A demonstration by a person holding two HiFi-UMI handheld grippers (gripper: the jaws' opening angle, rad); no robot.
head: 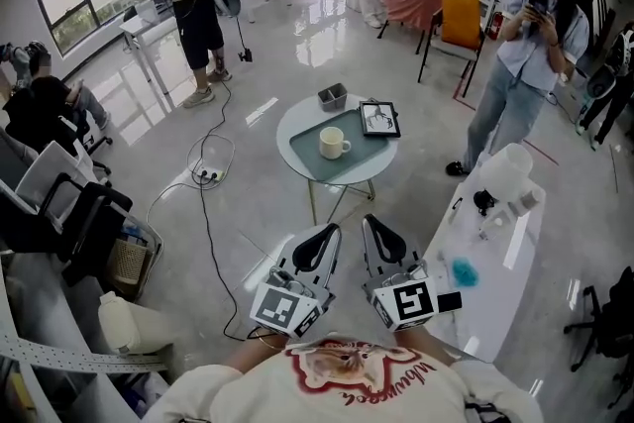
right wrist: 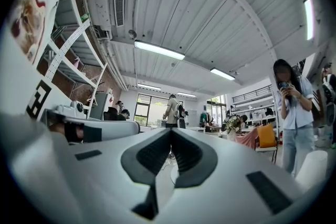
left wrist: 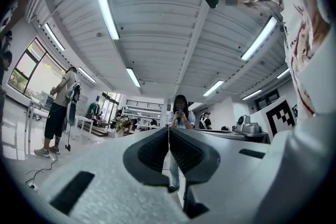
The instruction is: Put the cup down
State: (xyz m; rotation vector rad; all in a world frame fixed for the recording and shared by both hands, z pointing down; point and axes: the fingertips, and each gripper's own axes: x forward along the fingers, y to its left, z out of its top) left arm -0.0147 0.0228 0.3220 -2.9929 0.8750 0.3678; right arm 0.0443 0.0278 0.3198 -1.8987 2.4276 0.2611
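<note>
A cream cup (head: 333,143) with a handle stands upright on a grey-green tray (head: 342,169) on the small round white table (head: 288,129), about a metre ahead of me. My left gripper (head: 328,234) and right gripper (head: 369,224) are held close to my chest, side by side, well short of the table. Both point toward it. In the left gripper view the jaws of the left gripper (left wrist: 168,131) meet with nothing between them. The right gripper (right wrist: 170,131) is likewise shut and empty. The cup does not show in either gripper view.
On the round table also sit a small grey basket (head: 333,97) and a black-framed tablet (head: 379,119). A long white table (head: 492,238) with small items stands to my right. A person (head: 522,64) stands beyond it. Cables and a power strip (head: 208,175) lie on the floor at left.
</note>
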